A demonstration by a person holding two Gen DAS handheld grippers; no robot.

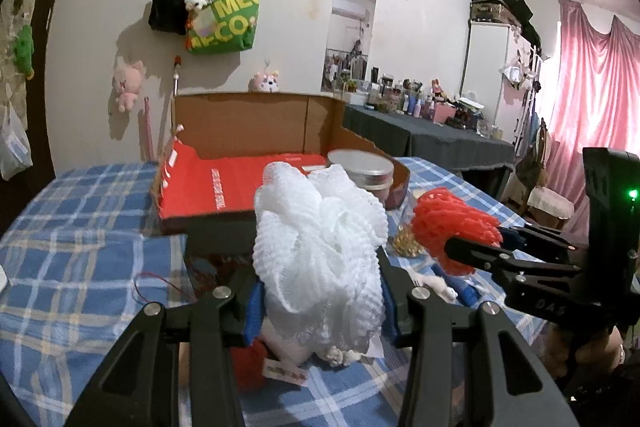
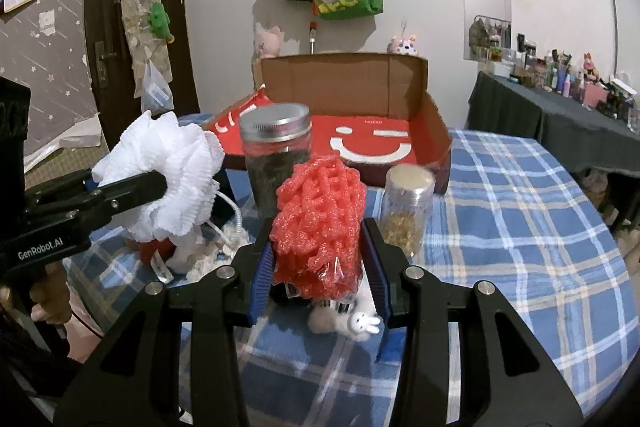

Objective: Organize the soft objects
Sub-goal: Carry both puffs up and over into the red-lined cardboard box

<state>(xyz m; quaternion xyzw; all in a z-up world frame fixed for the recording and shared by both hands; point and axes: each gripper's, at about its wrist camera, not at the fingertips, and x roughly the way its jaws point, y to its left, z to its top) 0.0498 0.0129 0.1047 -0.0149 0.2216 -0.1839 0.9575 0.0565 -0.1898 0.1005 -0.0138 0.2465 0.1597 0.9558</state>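
My left gripper (image 1: 320, 307) is shut on a white foam net (image 1: 320, 243) and holds it above the blue checked tablecloth (image 1: 80, 267). My right gripper (image 2: 318, 267) is shut on a red foam net (image 2: 320, 219); it also shows in the left wrist view (image 1: 452, 227). The left gripper with the white net shows at the left of the right wrist view (image 2: 168, 171). An open cardboard box with a red inside (image 2: 436, 131) lies behind both nets. A small white rabbit plush (image 2: 360, 325) lies on the cloth under the red net. A red soft thing (image 1: 250, 367) lies under the white net.
A metal-lidded glass jar (image 2: 278, 155) and a clear jar of golden bits (image 2: 406, 211) stand just before the box. A white cable (image 2: 234, 211) lies by the jar. A dark-clothed side table (image 2: 560, 123) with bottles stands at the right.
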